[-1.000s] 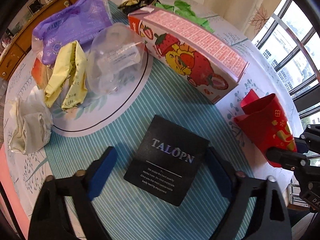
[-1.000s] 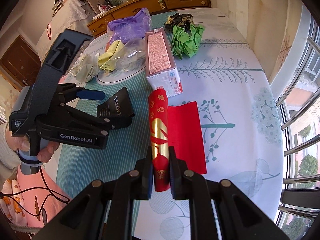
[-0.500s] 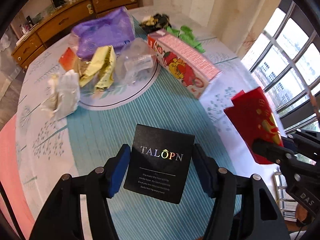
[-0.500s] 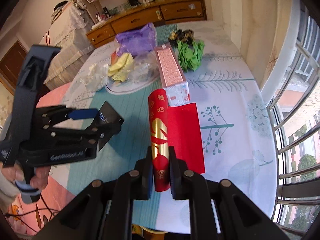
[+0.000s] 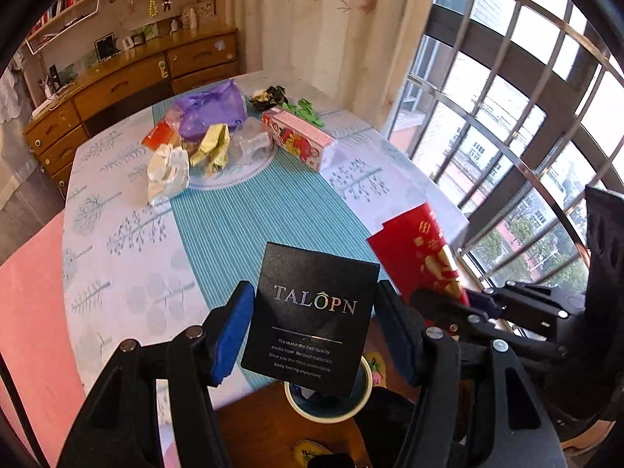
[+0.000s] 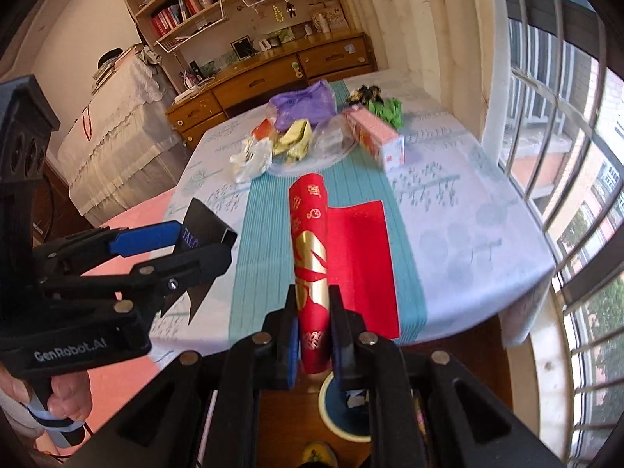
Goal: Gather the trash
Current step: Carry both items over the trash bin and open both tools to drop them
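Note:
My left gripper (image 5: 312, 323) is shut on a black TALOPN card box (image 5: 312, 319) and holds it in the air past the table's near edge, above a round bin (image 5: 331, 405) on the floor. The box and left gripper also show in the right wrist view (image 6: 202, 234). My right gripper (image 6: 314, 335) is shut on a red and gold paper envelope (image 6: 312, 241), also held off the table; the bin (image 6: 343, 405) lies just below it. The envelope shows in the left wrist view (image 5: 421, 249), to the right of the box.
A pile of trash sits at the table's far side: a pink strawberry carton (image 5: 298, 138), a purple bag (image 5: 210, 111), yellow wrappers (image 5: 212, 148), white crumpled paper (image 5: 165, 171), clear plastic (image 5: 249, 142), green paper (image 5: 308, 111). Barred windows (image 5: 507, 136) stand at the right.
Both grippers have lifted and pulled back from the table toward me. The left closed on the black box and raised it; the bin on the floor has come into view below.

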Demonstrator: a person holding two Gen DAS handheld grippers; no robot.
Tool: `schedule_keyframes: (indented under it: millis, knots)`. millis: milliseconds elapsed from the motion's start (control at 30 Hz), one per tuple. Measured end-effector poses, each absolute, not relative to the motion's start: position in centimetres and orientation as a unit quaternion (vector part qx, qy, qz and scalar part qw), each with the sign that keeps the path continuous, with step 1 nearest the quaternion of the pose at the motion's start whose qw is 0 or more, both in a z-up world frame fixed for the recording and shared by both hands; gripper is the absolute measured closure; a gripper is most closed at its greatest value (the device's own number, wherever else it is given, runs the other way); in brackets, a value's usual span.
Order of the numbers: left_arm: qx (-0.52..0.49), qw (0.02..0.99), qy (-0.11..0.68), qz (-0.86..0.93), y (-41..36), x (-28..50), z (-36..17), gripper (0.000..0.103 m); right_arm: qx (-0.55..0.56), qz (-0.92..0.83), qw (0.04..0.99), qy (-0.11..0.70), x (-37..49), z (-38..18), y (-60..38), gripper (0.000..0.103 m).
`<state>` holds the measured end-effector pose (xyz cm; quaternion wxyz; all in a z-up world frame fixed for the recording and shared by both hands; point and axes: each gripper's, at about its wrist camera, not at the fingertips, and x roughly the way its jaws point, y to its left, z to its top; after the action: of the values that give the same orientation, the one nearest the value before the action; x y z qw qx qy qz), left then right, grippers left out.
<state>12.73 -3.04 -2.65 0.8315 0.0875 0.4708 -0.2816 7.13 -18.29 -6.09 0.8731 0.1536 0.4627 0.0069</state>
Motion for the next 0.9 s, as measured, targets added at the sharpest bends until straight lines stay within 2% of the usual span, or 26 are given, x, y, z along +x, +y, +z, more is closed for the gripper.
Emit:
schedule_keyframes:
  millis: [133, 333, 567, 900]
  knots:
    - [0.087, 0.82, 0.484, -0.293, -1.7, 9.8, -3.9, 0.042, 0.176, -0.004, 0.851, 0.494, 4.0, -8.4, -16.9, 0.09]
    - [0.079, 0.796, 0.521, -0.299, -1.1, 6.5, -8.6, 0.042, 0.235, -0.033, 0.809, 0.538, -0.1, -13.6, -17.8, 0.09]
    - [0.044, 0.762, 0.577, -0.288, -2.7, 4.9, -18.8, 0.042, 0.271, -0.049, 0.77, 0.576, -3.2, -22.9, -19.0, 0.09]
    - [0.07, 0.757, 0.602, -0.243, -5.7, 5.2, -34.6, 0.041, 0.3, -0.051, 0.738, 0.602, -2.6, -38.3, -22.0, 0.088]
